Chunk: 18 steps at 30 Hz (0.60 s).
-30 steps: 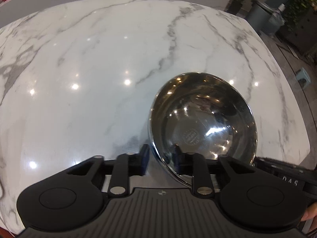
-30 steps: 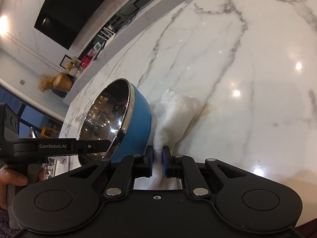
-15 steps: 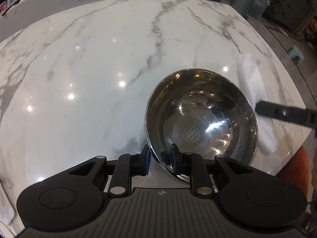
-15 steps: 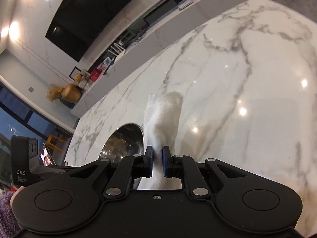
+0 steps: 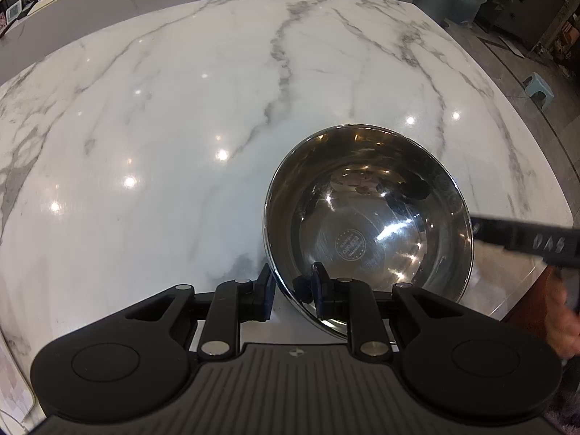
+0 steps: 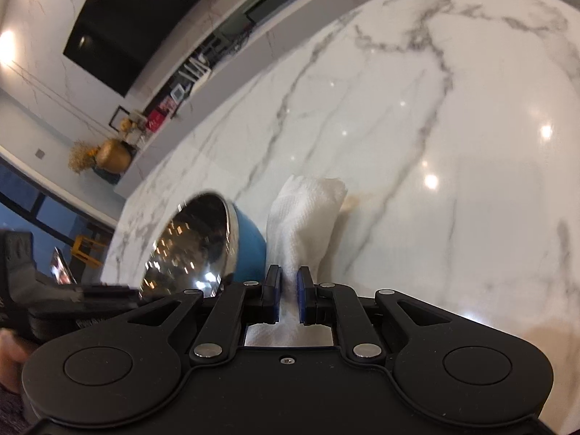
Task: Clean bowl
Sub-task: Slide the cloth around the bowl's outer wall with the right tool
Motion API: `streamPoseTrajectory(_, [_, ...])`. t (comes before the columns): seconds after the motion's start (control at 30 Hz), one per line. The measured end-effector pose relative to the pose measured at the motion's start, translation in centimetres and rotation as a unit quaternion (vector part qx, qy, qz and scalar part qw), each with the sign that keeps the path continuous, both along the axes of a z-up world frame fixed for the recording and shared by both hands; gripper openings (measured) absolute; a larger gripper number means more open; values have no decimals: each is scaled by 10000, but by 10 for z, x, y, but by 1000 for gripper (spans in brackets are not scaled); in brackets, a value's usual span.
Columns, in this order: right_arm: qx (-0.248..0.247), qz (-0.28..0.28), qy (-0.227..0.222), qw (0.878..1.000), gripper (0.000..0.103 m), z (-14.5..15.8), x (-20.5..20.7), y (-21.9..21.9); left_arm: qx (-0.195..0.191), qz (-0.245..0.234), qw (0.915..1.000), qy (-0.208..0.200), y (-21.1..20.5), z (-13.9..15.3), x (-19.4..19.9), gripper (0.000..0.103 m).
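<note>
Left gripper (image 5: pixel 290 290) is clamped on the near rim of the blue-sided, mirror-bright steel bowl (image 5: pixel 369 217), one pad inside and one outside, tipping it on the glossy white marble table (image 5: pixel 181 127), apparently to present its inside. Right gripper (image 6: pixel 289 299) pinches a folded white paper towel (image 6: pixel 304 217) just beside the bowl, seemingly ready for wiping the inside.

Left gripper (image 5: pixel 291 286) clamped, angled steeply down; right gripper (image 6: pixel 289 295) apparently pinched shut.
</note>
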State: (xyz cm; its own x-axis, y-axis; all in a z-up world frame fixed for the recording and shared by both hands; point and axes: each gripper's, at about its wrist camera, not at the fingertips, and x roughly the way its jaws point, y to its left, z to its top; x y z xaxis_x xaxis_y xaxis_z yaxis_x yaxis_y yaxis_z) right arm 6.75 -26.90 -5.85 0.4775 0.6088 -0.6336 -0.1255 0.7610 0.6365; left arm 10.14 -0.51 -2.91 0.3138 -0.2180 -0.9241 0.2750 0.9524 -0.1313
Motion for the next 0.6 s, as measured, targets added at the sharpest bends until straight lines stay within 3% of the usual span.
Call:
streamPoseTrajectory(0.03, [-14, 23, 23, 10000, 9, -2, -2, 2, -21, 81, 10000, 41, 1, 0, 0, 19])
streamPoseTrajectory(0.17, [63, -93, 62, 9999, 9, -6, -7, 2, -139, 499, 9980, 363, 7, -3, 0, 35])
streamPoseTrajectory(0.23, [16, -91, 40, 9999, 9, -5, -8, 3, -163, 604, 9972, 399, 9, -3, -1, 35])
streamPoseTrajectory(0.33, [-54, -72, 19, 10000, 9, -4, -8, 5, -270, 612, 9969, 422, 10, -1, -3, 34])
streamPoseTrajectory(0.4, [-79, -49, 19, 10000, 9, -3, -7, 6, -269, 529, 9975, 389, 8, 0, -4, 24])
streamPoseTrajectory(0.6, [-99, 54, 88, 9999, 9, 0, -10, 7, -105, 315, 9992, 213, 4, 1, -3, 19])
